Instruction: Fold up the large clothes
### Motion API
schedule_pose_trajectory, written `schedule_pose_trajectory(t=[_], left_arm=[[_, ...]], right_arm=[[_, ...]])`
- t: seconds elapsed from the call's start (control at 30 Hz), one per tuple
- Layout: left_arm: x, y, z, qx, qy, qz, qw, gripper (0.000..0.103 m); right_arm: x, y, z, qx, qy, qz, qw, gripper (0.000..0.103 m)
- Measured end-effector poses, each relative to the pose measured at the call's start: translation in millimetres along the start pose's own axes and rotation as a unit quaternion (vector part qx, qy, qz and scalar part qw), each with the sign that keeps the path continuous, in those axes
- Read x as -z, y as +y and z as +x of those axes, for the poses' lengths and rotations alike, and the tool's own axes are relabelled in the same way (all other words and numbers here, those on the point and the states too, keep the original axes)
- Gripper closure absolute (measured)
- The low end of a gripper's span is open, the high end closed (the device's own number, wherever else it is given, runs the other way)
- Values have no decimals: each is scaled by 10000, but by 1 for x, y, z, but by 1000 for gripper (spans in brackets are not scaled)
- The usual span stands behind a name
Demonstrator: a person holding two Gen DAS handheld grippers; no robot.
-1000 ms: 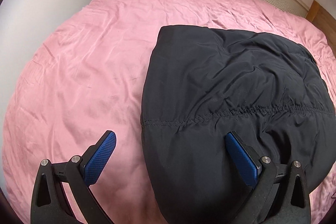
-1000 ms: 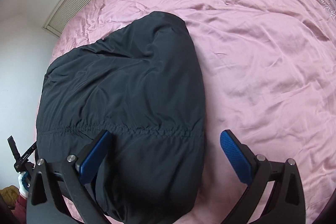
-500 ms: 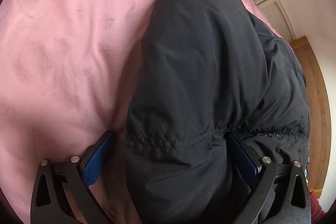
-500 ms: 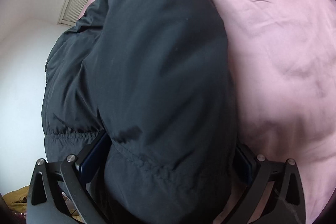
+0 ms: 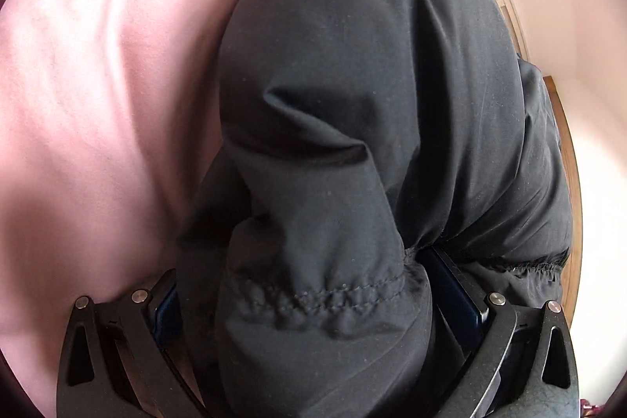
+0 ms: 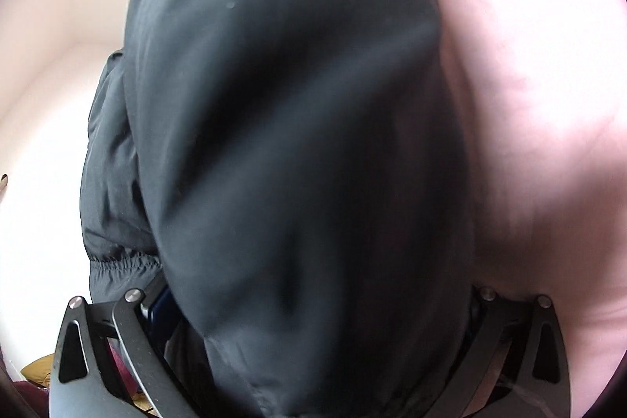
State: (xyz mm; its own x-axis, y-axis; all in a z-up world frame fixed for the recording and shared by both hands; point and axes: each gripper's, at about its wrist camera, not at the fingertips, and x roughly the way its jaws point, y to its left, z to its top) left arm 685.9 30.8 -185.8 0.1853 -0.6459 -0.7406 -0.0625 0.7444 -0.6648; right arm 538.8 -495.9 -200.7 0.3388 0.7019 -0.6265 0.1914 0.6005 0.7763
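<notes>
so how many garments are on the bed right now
1: a single black padded jacket on the pink sheet, its near hem bunched between the fingers of the left gripper and the right gripper. Anything beneath it is hidden.

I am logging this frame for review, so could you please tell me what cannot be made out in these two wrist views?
- Left gripper, left wrist view: the black jacket fills the gap between the fingers, so actual grip is unclear.
- Right gripper, right wrist view: pads buried in the same fabric.
- Pink bedsheet: blurred, with no creases readable.
- Jacket's overall fold shape: cut off by both frames.
</notes>
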Motion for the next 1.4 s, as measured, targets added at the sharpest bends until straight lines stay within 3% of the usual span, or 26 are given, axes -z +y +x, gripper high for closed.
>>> schedule_pose_trajectory(t=[0.2,0.27,0.33,0.4,0.47,0.53,0.67,0.83,1.0,1.1,1.2,1.33,1.4], left_arm=[[10,-20,18,260,136,49,9996,4],[15,-26,20,422,101,4,9991,20],[23,-34,18,540,16,15,9985,48],[31,-45,17,611,-44,72,9981,64],[38,-55,15,620,-130,45,9980,72],[45,-66,8,681,-219,-23,9974,79],[68,-95,-22,1082,-478,105,9929,83],[96,-142,-58,1425,-576,350,9875,84],[138,-161,-98,1540,-552,255,9862,84],[163,-162,-107,1330,-516,296,9893,83],[183,-144,-96,978,-469,291,9937,82],[201,-97,-59,256,-357,163,9989,81],[207,-77,-47,246,-406,82,9988,78]], right_arm=[[7,12,17,-283,-8,-2,9996,0],[10,16,22,-401,28,-3,9992,0],[13,24,26,-425,74,-67,9990,2],[16,36,29,-455,91,-153,9988,20],[20,49,29,-587,102,-217,9980,47],[24,65,25,-601,38,-338,9976,58],[35,105,12,-698,-36,-630,9956,69],[51,165,-9,-784,-71,-1013,9917,70],[78,198,-30,-894,-28,-942,9915,70],[94,200,-32,-888,74,-890,9920,70],[96,176,-22,-842,132,-730,9937,70],[103,125,19,-237,193,-379,9988,66],[106,101,31,4,79,-221,9997,62]])
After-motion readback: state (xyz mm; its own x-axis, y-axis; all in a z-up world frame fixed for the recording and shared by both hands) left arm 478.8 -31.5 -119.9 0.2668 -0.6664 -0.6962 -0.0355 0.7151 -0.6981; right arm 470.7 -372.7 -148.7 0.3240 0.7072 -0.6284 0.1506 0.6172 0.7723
